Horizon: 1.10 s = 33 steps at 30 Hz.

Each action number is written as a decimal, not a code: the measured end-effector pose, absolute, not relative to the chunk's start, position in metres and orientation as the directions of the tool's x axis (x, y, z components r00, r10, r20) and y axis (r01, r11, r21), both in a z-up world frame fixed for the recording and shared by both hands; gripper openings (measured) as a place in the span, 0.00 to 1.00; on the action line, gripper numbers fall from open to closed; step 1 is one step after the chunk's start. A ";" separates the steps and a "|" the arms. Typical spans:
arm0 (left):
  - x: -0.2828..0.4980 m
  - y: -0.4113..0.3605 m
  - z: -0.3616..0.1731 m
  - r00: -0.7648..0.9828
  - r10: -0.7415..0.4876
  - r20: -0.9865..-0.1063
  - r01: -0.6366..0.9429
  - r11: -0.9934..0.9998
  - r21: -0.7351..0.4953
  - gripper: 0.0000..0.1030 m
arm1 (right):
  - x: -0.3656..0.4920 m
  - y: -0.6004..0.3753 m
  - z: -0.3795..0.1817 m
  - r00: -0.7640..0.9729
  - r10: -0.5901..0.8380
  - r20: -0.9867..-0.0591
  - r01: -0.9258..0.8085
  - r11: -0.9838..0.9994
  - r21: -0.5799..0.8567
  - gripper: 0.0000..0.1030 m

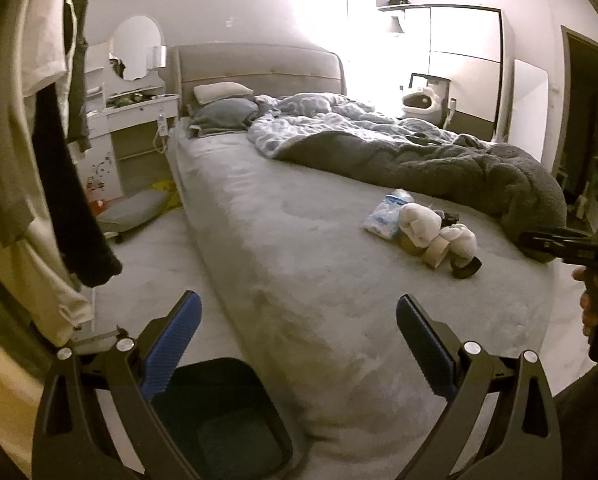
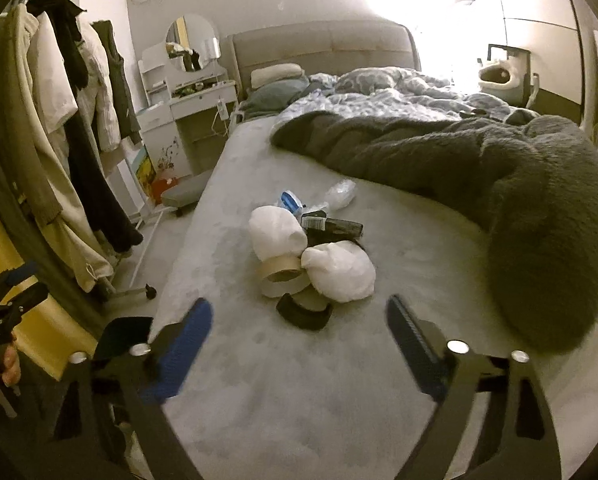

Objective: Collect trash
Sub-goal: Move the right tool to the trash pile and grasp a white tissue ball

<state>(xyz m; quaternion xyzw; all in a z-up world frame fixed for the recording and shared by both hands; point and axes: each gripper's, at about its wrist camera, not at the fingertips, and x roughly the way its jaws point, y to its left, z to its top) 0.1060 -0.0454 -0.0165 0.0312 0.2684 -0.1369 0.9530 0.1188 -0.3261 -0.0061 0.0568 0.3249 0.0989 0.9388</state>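
Note:
A small heap of trash lies on the grey bed (image 2: pixel 283 392): two crumpled white bags (image 2: pixel 337 270), cardboard tape rolls (image 2: pixel 281 276), a black tape roll (image 2: pixel 303 314), dark packaging (image 2: pixel 331 226) and clear plastic wrappers (image 2: pixel 339 194). The heap also shows in the left wrist view (image 1: pixel 423 228). My right gripper (image 2: pixel 299 316) is open and empty, just short of the heap. My left gripper (image 1: pixel 299 312) is open and empty at the bed's foot corner, above a dark bin (image 1: pixel 219 416) on the floor.
A rumpled dark grey blanket (image 2: pixel 499 184) covers the bed's right side. A clothes rack with hanging garments (image 2: pixel 71 132) stands left of the bed. A white dressing table with mirror (image 2: pixel 191 92) is by the headboard. A grey cushion (image 1: pixel 133 212) lies on the floor.

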 end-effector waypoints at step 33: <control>0.185 -0.187 -0.063 0.547 -0.602 -0.581 0.613 0.761 -0.212 0.93 | 0.242 -0.371 -0.069 0.549 0.465 -0.695 -0.147 0.872 0.467 0.68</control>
